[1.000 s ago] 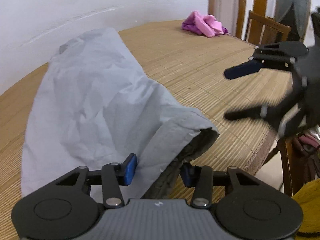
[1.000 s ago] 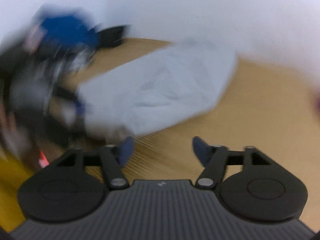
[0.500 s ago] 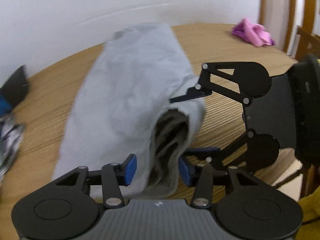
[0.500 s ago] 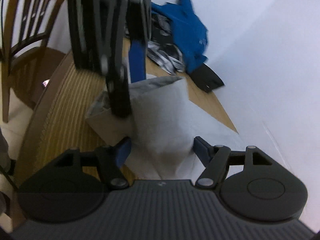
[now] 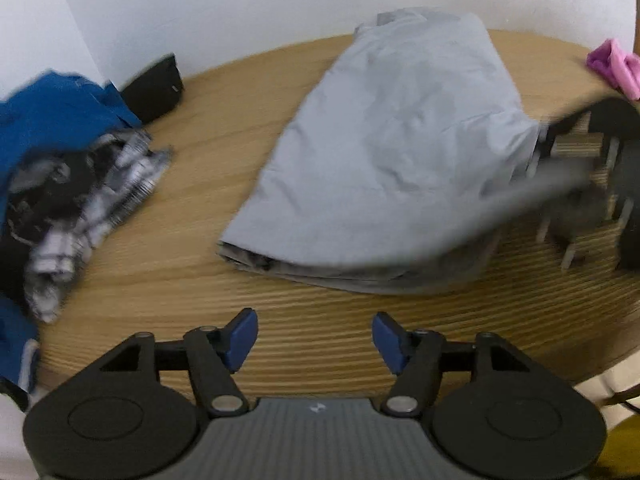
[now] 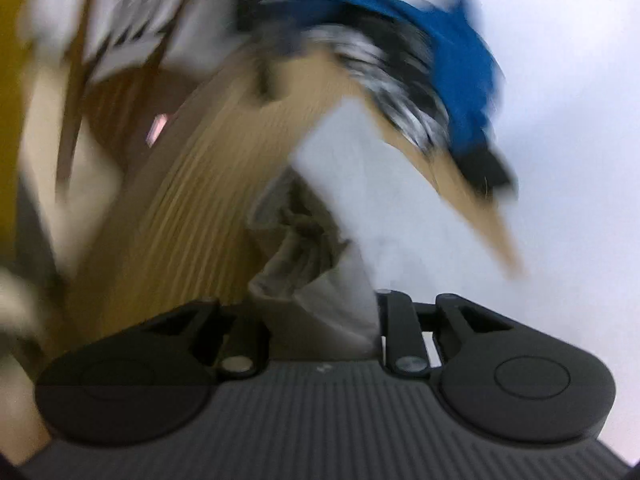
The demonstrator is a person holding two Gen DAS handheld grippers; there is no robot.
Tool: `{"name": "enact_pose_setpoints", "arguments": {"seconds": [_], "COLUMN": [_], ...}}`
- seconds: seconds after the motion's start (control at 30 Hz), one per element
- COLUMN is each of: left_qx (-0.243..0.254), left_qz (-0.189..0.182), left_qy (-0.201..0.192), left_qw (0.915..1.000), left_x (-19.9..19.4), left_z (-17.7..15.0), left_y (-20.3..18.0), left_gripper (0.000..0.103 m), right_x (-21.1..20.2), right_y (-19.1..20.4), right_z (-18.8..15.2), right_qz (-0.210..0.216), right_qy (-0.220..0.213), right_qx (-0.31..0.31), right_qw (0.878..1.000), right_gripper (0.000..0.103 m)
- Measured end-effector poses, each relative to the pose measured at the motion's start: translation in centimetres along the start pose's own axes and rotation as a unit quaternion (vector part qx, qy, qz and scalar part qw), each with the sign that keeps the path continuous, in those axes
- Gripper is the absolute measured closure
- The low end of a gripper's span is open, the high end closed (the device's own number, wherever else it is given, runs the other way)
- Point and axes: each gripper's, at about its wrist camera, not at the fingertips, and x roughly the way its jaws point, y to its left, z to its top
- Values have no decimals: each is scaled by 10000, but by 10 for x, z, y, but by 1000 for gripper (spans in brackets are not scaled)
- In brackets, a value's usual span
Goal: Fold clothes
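Left wrist view shows your left tool (image 5: pixel 312 338) with its two blue fingers spread wide and nothing between them. It hangs over the bare wood of the bench (image 5: pixel 200 280), just short of the grey garment (image 5: pixel 392 152).

That grey garment lies on the bench at 12 o'clock from your left tool. It looks doubled over, with stacked edges at its near end. It stretches away toward the white wall (image 5: pixel 224 4).

At 3 o'clock in this view you can see your right tool (image 5: pixel 560 184), very blurry, at the garment's right corner. In the right wrist view, grey cloth fills the gap between the fingers of the right tool (image 6: pixel 320 328). So it looks like that tool is pinching a bunch of the garment. The picture is smeared, so how firm the pinch is, you cannot tell.

To do this fold well, keep the right pinch tight and carry the corner slowly and low over the cloth. Line up the edges before you let go. Your left tool could press the near edge flat so the cloth does not slide.

Watch the pile of blue and checked clothes (image 5: pixel 64 160) at 9 o'clock, the black pouch (image 5: pixel 154 88) at 10 o'clock and the pink cloth (image 5: pixel 612 66) at 2 o'clock. Keep the grey garment well apart from them.
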Motion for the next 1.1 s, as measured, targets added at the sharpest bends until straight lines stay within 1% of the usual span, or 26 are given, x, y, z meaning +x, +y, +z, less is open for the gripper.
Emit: {"name": "enact_pose_setpoints", "arguments": {"seconds": [0.03, 0.07, 0.1, 0.13, 0.23, 0.33, 0.4, 0.47, 0.53, 0.6, 0.67, 0.7, 0.73, 0.77, 0.8, 0.83, 0.9, 0.97, 1.07, 1.1], "left_qx": [95, 190, 296, 430, 1046, 1651, 1985, 2308, 2678, 3043, 3167, 3219, 3192, 3152, 3080, 3000, 3054, 3121, 3341, 3361], "left_qz": [104, 202, 294, 385, 651, 677, 485, 278, 100, -144, -514, -702, -911, -1123, -1418, -1725, -2012, -2275, -2324, -2430], "left_qy": [-14, -24, -34, -72, -334, -832, -1287, -1744, -2250, -2687, -2996, -3144, -3205, -3250, -3166, -3059, -2949, -2845, -2854, -2798], "left_qw": [9999, 9996, 9991, 9983, 9918, 9804, 9704, 9568, 9368, 9138, 8985, 8903, 8872, 8845, 8859, 8870, 8828, 8774, 8677, 8658], "left_x": [3, 7, 12, 18, 41, 58, 62, 66, 63, 59, 55, 54, 53, 53, 53, 53, 44, 35, 11, 3], "left_z": [0, 0, 1, 3, 17, 34, 44, 53, 56, 58, 64, 67, 72, 77, 84, 90, 91, 92, 79, 77], "left_y": [1, 3, 5, 6, 3, -2, -3, -4, -7, -11, -15, -16, -16, -16, -12, -8, 4, 17, 34, 39], "left_gripper": [31, 31, 31, 31, 32, 32, 36, 36, 36, 36, 43, 51, 61, 69, 83, 86, 90, 91, 91, 92], "right_x": [-7, -16, -25, -34, -60, -78, -86, -93, -95, -95, -92, -90, -88, -89, -90, -91, -94, -96, -111, -117], "right_y": [-20, -40, -61, -75, -113, -131, -136, -135, -137, -136, -132, -131, -129, -126, -122, -119, -111, -104, -78, -65], "right_z": [6, 10, 14, 13, 8, -3, -8, -13, -16, -18, -17, -16, -14, -14, -13, -13, -11, -10, -2, 4], "right_qz": [-94, -166, -232, -264, -344, -463, -604, -746, -938, -1122, -1293, -1362, -1434, -1493, -1549, -1605, -1716, -1827, -1757, -1717], "right_qy": [-126, -276, -429, -541, -802, -753, -618, -474, -321, -184, -71, -5, 74, 121, 162, 203, 285, 367, 393, 398], "right_qx": [633, 1204, 1764, 2094, 2869, 3197, 3373, 3548, 3691, 3829, 3963, 3993, 4003, 4041, 4084, 4127, 4212, 4296, 4514, 4562], "right_qw": [9979, 9922, 9831, 9760, 9540, 9434, 9374, 9308, 9241, 9168, 9090, 9067, 9051, 9024, 8994, 8964, 8901, 8836, 8740, 8723], "right_gripper": [83, 83, 83, 83, 83, 83, 83, 83, 83, 83, 83, 83, 83, 83, 83, 83, 83, 83, 83, 83]}}
